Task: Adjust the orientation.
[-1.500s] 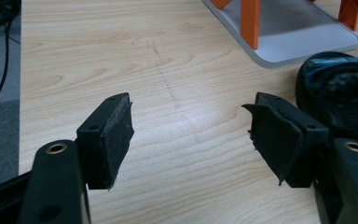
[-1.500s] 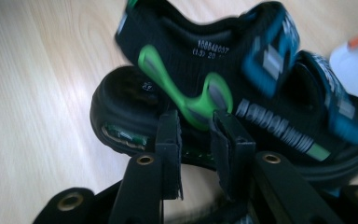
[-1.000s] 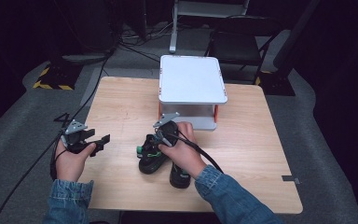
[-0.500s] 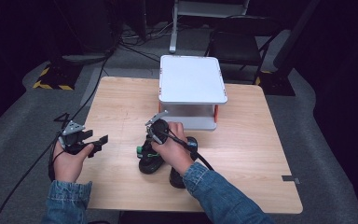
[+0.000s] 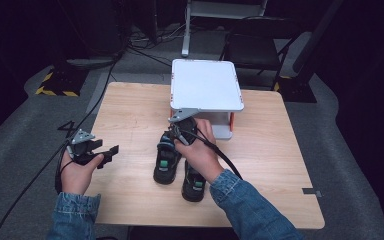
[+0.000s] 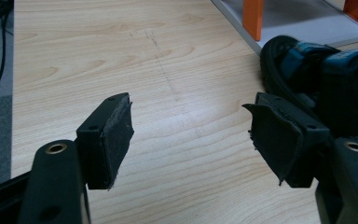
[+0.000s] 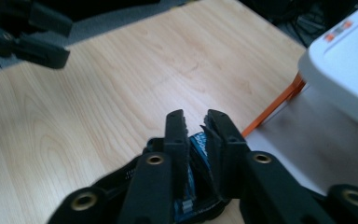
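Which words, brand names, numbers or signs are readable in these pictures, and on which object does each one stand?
None can be read.
Green patches on the two black shoes: too small.
Orange marks on the white two-level plastic rack: blurred.
Yellow-black hazard stripes on the floor: no words.

Two black shoes (image 5: 168, 159), one white rack (image 5: 206, 85), one table (image 5: 130, 110).

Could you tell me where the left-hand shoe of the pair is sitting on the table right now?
In the high view, the left-hand shoe stands near the table's middle, beside the other shoe and just in front of the white shelf.
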The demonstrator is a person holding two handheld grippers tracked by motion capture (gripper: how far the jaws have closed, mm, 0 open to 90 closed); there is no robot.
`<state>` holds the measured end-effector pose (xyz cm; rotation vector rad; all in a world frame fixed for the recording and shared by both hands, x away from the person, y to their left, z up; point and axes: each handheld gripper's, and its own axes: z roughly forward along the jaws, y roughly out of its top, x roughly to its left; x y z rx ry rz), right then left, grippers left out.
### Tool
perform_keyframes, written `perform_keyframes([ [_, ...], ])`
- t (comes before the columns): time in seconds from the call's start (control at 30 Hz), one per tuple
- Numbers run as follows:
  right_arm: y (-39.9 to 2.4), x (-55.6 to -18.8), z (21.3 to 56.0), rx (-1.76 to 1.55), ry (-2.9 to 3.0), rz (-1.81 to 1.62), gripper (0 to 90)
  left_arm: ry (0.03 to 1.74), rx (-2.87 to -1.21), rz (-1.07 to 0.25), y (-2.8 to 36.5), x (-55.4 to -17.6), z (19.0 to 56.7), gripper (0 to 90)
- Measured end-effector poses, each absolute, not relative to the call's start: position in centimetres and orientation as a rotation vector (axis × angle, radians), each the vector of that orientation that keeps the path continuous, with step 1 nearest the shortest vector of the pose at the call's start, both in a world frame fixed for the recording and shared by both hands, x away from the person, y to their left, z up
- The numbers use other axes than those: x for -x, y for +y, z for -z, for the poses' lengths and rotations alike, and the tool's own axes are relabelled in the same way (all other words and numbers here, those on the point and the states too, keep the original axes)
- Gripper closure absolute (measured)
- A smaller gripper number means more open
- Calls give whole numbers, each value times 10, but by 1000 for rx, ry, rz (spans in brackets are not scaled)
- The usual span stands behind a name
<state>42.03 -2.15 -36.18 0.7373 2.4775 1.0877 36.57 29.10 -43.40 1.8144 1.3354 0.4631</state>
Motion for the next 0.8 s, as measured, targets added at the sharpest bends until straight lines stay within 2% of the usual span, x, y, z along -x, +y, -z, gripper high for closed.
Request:
perform_keyframes([
  [0.1,-15,-424,381,-740,2581,-979,572,1334,-1819,-464,290,-366,434,300],
  [0.2,-7,-428,401,-731,2640,-891,497,1332,-1819,-465,291,-367,434,299],
  [0.3,0,-434,418,-738,2665,-806,511,1335,-1816,-461,292,-367,435,299],
  [0.4,3,-440,428,-733,2682,-760,685,1332,-1814,-462,294,-367,436,299],
  [0.57,3,-434,417,-712,2621,-808,705,1336,-1809,-462,295,-367,436,299],
  [0.8,-18,-422,382,-705,2524,-949,706,1334,-1812,-465,294,-367,436,299],
])
